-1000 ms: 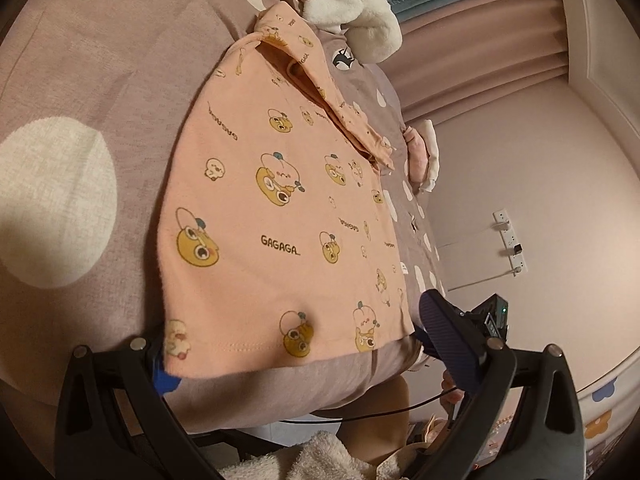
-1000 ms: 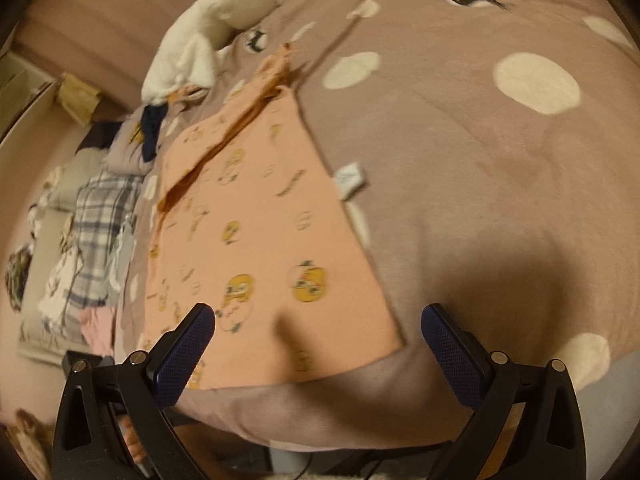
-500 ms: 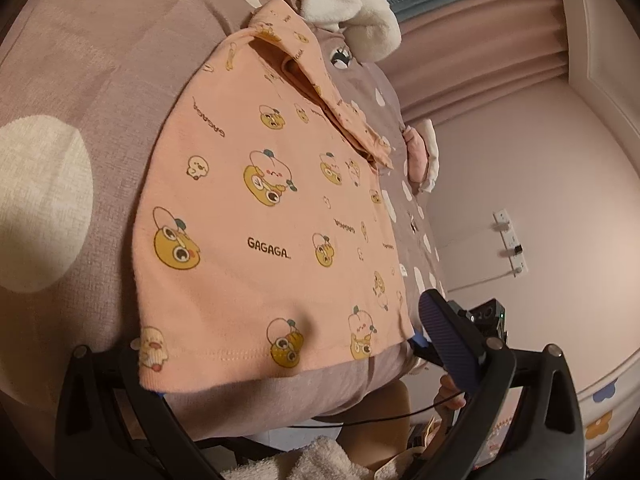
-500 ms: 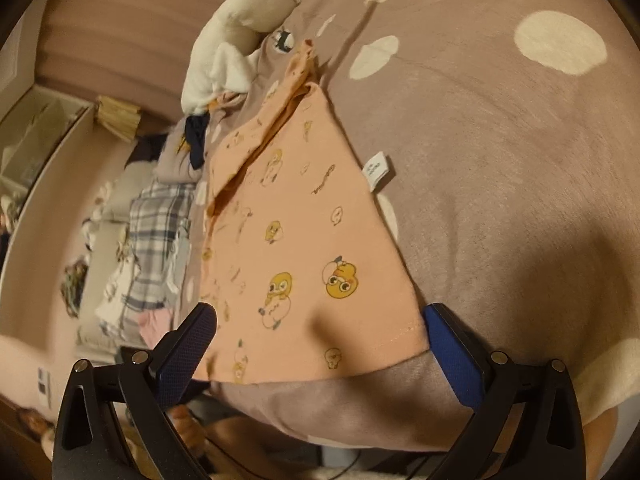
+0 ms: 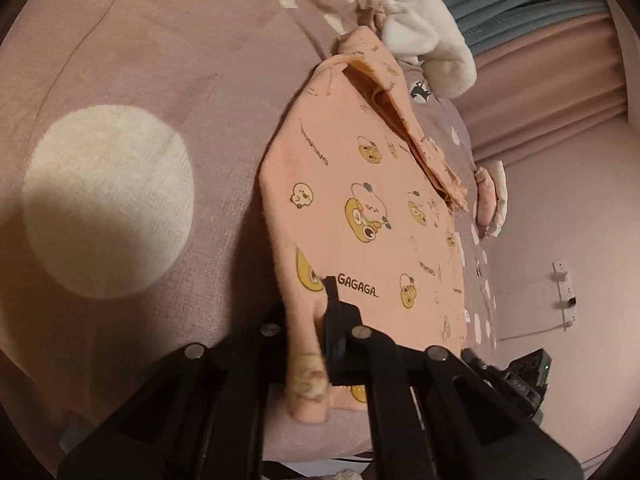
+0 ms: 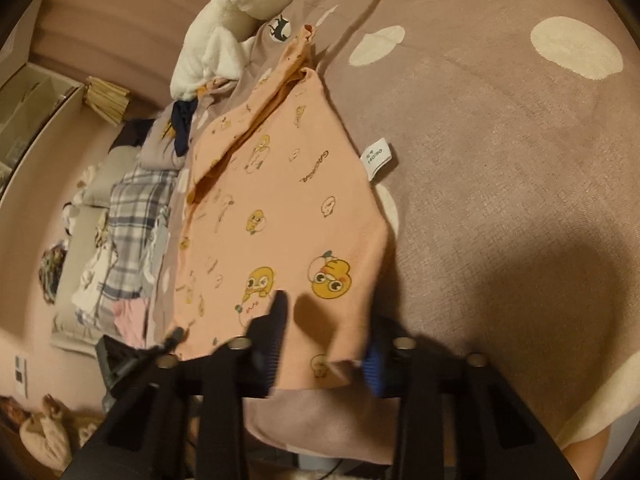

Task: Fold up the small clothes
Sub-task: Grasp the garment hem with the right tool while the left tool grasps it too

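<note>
Tongs on the left (image 5: 316, 320) have just snapped together on the near hem of the peach shirt (image 5: 372, 216), pinching its left corner so the cloth bunches and hangs in a fold between the black fingers. Right tongs (image 6: 324, 344) have also just been closing, and stand narrow with the shirt's right hem corner gathered between the blue pads (image 6: 374, 364); the cloth is puckered there, so they grip it. Beyond both grips the shirt lies flat on the mauve spotted bedspread (image 5: 120, 128), printed with yellow cartoon faces, its sleeve folded over along the far side. A white size label (image 6: 378, 158) sticks out from the shirt's right edge. Past the shirt's collar end sits a white plush blanket (image 5: 424, 36), and beside the shirt, off the bed, a checked garment (image 6: 132, 216) lies among other clothes
</note>
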Demonstrator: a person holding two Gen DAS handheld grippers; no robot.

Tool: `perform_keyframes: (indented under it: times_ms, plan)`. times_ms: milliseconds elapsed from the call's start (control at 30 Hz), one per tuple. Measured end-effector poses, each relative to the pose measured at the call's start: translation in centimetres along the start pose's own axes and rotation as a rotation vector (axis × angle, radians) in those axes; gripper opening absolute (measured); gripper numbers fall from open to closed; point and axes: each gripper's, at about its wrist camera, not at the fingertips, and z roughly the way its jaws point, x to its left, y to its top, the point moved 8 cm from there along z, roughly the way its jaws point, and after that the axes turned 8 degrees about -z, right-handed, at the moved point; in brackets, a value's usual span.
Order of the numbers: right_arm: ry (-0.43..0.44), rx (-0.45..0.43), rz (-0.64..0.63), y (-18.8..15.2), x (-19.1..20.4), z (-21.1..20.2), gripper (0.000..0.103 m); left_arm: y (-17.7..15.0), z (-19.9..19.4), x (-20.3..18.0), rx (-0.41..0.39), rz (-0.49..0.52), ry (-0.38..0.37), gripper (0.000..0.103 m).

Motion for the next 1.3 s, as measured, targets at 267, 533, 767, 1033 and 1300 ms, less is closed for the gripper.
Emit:
perform_keyframes:
  times_ms: [267, 533, 767, 1033, 1300]
  plan:
    - [-0.003, -0.034, 0.036, 0.3, -1.2, 0.0, 0.008, 0.3, 0.2, -0.1, -0.018, -0.008, 0.008, 0.005]
    - [-0.003, -0.027, 0.032, 0.4, -1.3, 0.3, 0.008, 0.4, 0.5, 0.0, -0.024, 0.025, 0.020, 0.006]
    - [-0.008, -0.016, 0.033, 0.3, -1.5, 0.4, 0.005, 0.5, 0.7, 0.1, -0.011, 0.011, 0.010, 0.007]
    - [-0.041, -0.017, 0.009, 0.3, -1.1, 0.7, 0.004, 0.5, 0.8, 0.0, -0.008, 0.020, 0.014, 0.007]
    - [-0.098, -0.020, -0.052, 0.4, -0.7, 0.8, 0.003, 0.4, 0.9, -0.2, -0.017, 0.053, 0.040, 0.007]
